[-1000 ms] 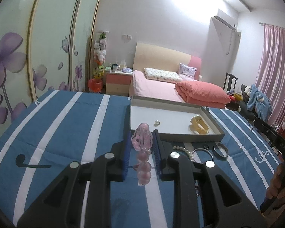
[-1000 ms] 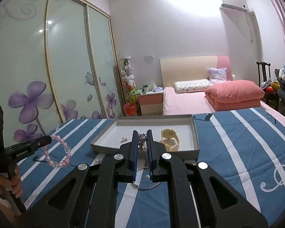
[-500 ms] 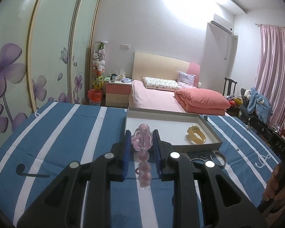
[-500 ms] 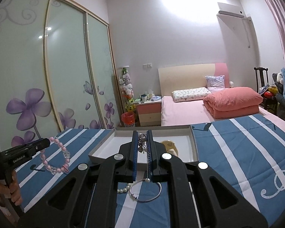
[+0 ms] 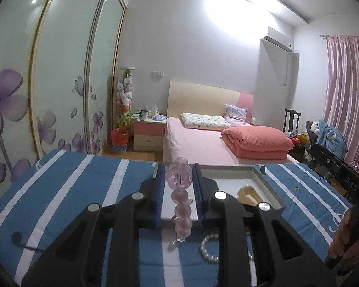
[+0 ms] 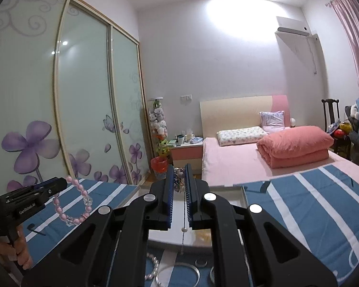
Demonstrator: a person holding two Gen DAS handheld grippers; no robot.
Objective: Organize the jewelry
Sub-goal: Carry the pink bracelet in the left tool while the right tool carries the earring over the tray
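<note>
Two grippers are showing: left gripper [image 5: 178, 179], right gripper [image 6: 179, 179]. One pink bead bracelet [image 5: 181, 209], one chain necklace [image 6: 184, 205], one pearl strand [image 5: 207, 248], one tray [image 5: 270, 195], perhaps three rings [image 6: 178, 275], partly hidden.

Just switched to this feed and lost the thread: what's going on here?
A person is sorting jewelry over a blue-and-white striped cloth. The left tongs are shut on a pink glass-bead bracelet; the right tongs pinch a thin chain with a pearl drop. Both hang above the shallow grey cardboard tray. A white pearl bracelet and a silver bangle lie on the cloth.
</note>
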